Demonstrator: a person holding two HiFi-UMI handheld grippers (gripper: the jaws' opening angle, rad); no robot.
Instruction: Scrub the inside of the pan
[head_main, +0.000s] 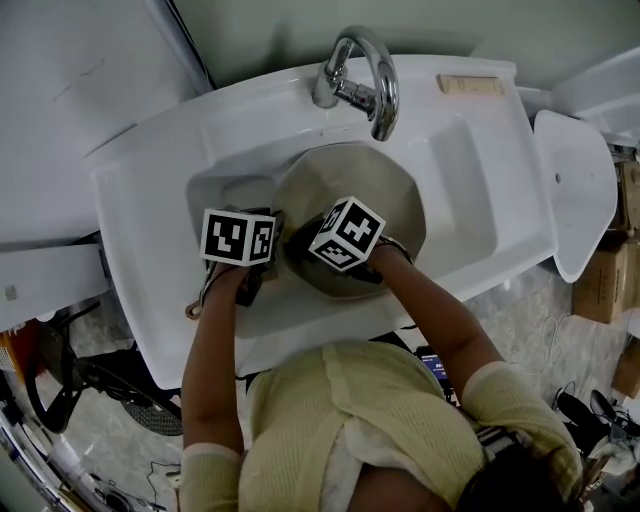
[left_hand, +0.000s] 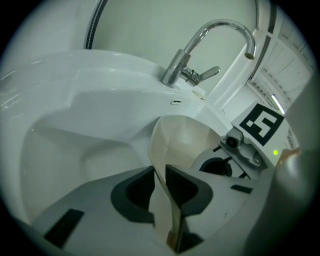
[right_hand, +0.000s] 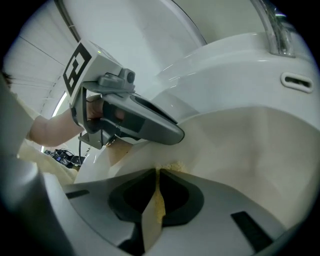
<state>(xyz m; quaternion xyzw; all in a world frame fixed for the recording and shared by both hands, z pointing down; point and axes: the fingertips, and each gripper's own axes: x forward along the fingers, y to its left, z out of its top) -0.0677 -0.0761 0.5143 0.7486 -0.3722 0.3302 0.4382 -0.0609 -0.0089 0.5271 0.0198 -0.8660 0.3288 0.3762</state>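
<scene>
A beige pan (head_main: 375, 185) stands tilted in the white sink (head_main: 470, 180). My left gripper (head_main: 268, 242) is shut on the pan's thin rim (left_hand: 161, 197) at its left edge; in the left gripper view the rim runs straight between the dark pads. My right gripper (head_main: 305, 248) is inside the pan, shut on a yellow sponge (right_hand: 158, 202). The sponge's crumbly tip (right_hand: 173, 166) touches the pan's inner wall (right_hand: 250, 150). In the right gripper view the left gripper (right_hand: 177, 134) shows just above, at the rim. The right gripper's marker cube (left_hand: 262, 122) shows in the left gripper view.
A chrome faucet (head_main: 360, 85) arches over the pan's far side. A small beige bar (head_main: 470, 84) lies on the sink's back ledge. A white toilet lid (head_main: 580, 190) stands right of the sink, with boxes and cables on the floor beyond.
</scene>
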